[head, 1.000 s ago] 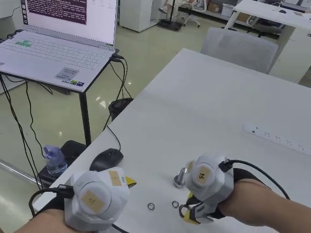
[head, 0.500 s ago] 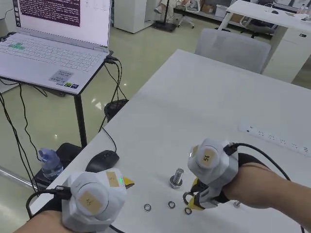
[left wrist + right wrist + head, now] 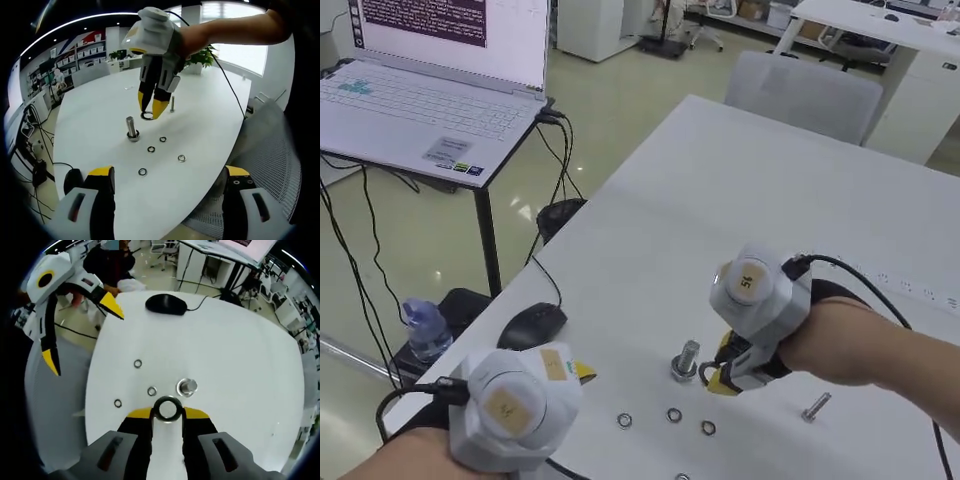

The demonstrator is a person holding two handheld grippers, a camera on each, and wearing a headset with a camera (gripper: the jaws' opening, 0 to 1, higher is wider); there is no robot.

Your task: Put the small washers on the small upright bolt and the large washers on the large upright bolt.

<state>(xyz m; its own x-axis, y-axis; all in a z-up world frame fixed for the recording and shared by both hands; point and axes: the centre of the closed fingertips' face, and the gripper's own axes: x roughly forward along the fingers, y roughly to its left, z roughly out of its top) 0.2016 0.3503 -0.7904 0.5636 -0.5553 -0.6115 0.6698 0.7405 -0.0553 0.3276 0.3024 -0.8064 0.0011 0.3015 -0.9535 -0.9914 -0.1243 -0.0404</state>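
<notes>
Right tongs [image 3: 167, 413] pinch a large washer [image 3: 167, 399] just beside the big bolt [image 3: 187, 387]; left tongs [image 3: 167, 172] gape, idle. I must centre its hole over the tip before releasing.

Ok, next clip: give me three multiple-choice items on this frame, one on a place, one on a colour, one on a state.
1. Where is the large washer?
A. On the floor
B. Between the jaws of the right gripper
C. On the laptop keyboard

2. What colour is the mouse?
A. Black
B. White
C. Red

3. What state is the left gripper in?
A. Shut on a washer
B. Shut on a bolt
C. Open, holding nothing

Answers: B, the ring sits pinched between the yellow tips in the right gripper view; A, it is dark against the white table; C, its jaws stand wide apart with nothing between them.
</notes>
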